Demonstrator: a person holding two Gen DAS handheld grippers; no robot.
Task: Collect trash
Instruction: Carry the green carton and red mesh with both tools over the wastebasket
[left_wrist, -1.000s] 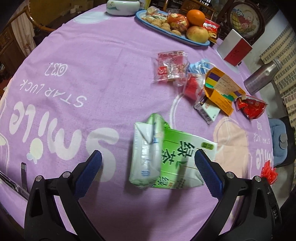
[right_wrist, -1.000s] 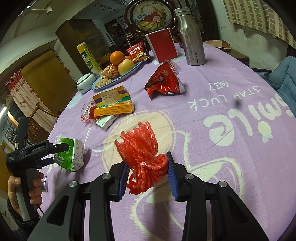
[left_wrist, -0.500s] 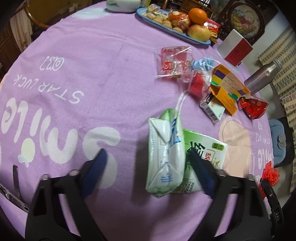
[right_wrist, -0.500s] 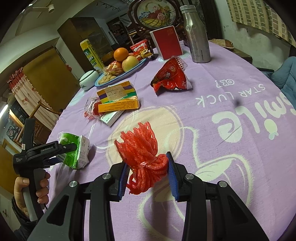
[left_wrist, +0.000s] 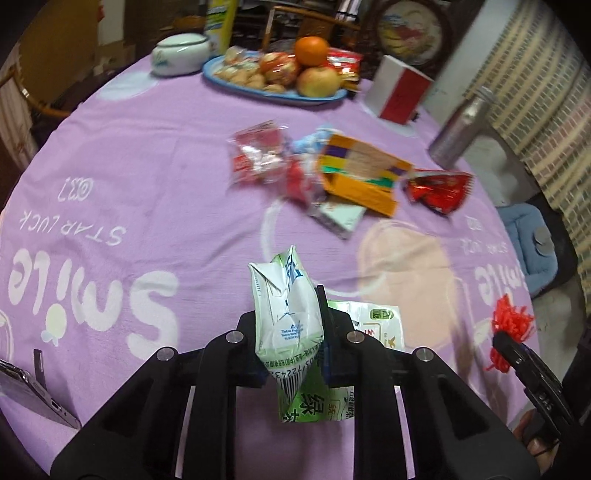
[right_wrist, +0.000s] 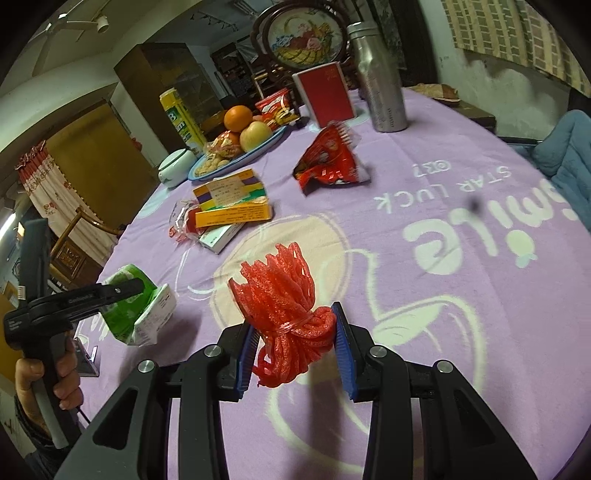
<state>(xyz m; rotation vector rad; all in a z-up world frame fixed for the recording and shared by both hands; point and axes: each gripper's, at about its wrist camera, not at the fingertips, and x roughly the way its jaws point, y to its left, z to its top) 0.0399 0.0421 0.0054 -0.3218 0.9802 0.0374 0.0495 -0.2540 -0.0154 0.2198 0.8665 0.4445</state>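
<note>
The blue plate (left_wrist: 280, 96) holds fruit and snacks, while the left tongs (left_wrist: 291, 336) are closing on a squashed drink carton (left_wrist: 286, 314) and the right tongs (right_wrist: 293, 350) squeeze a red net (right_wrist: 284, 295).

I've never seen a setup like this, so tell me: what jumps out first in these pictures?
Two black grippers over a purple tablecloth. The left gripper is closing on a crumpled green carton, and the right gripper is clamped on a red net. Beyond them lie wrappers and boxes, then a fruit plate at the far edge.

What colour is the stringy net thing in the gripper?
The net is bright red. The right wrist view shows it best.
</note>
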